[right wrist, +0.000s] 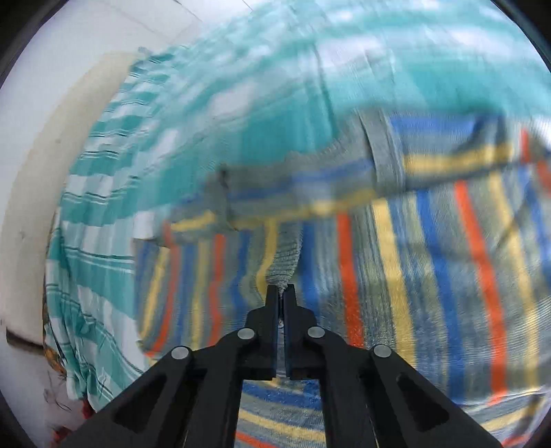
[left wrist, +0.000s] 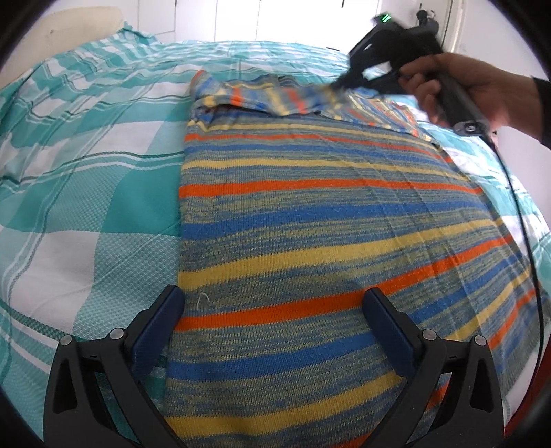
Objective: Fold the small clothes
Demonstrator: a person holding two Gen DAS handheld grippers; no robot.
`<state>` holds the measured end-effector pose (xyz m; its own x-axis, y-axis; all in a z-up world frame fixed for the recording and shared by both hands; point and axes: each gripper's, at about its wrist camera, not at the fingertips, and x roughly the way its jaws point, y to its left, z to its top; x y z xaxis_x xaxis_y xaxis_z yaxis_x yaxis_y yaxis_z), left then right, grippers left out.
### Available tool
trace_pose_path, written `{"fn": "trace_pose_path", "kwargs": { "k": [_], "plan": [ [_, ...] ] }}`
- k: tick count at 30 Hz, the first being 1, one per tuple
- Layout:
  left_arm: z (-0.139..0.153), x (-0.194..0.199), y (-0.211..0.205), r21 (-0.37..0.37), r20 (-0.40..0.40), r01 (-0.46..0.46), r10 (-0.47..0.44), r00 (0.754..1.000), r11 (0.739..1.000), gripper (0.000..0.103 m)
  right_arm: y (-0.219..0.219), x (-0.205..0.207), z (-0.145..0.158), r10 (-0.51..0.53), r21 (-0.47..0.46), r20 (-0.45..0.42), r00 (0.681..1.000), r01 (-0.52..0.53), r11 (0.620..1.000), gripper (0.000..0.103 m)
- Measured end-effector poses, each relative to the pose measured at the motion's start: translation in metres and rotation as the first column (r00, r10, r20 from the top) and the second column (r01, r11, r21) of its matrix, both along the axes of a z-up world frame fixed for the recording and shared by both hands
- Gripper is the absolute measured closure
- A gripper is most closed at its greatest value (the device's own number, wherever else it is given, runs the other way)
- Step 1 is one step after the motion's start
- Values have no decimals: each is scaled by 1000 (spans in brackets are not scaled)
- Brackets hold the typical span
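My left gripper (left wrist: 272,310) is standing with its jaws spread wide, hanging over the near end of the striped sweater (left wrist: 310,224) and gripping nothing; one blue finger (left wrist: 155,331) is sitting above the sweater's left edge, the other over its middle, and I cannot tell whether either is touching the knit. My right gripper (right wrist: 281,293) is pinched closed on a fold of that sweater, a ridge of grey ribbed cloth bunching up between the tips. From the left wrist view I am seeing the same gripper (left wrist: 335,88) at the far end of the garment, blurred, with a hand (left wrist: 458,89) wrapped around its handle and a green light (left wrist: 385,18) glowing on top of it.

The sweater, banded in orange, blue and yellow, is lying flat on a bed covered with a teal and white checked sheet (left wrist: 86,172). Its far end is rumpled, with a sleeve (left wrist: 261,98) folded across the top. A small loose white thread (left wrist: 203,298) is lying on the knit near my left finger.

I am reading no brand, label or writing anywhere.

A black cable (left wrist: 527,224) is trailing from the right gripper down the right side of the sweater. Beyond the bed I am making out white cupboard doors (left wrist: 206,17) and a pale headboard (left wrist: 65,31) at the left corner. The right wrist view is heavily smeared.
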<state>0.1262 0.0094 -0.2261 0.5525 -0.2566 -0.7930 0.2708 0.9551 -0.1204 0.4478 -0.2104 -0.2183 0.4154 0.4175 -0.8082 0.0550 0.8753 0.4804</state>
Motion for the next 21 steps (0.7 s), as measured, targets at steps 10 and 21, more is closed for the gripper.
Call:
{"fn": "trace_pose_path", "kwargs": {
  "k": [10, 21],
  "plan": [
    [1, -1, -1, 8, 4, -5, 5, 1000, 1000, 1, -21, -28, 10, -82, -270, 12, 997, 82, 959, 77],
    [5, -2, 1, 13, -24, -7, 7, 1000, 1000, 1, 47, -54, -18, 188, -262, -88, 978, -205, 943, 66]
  ]
}}
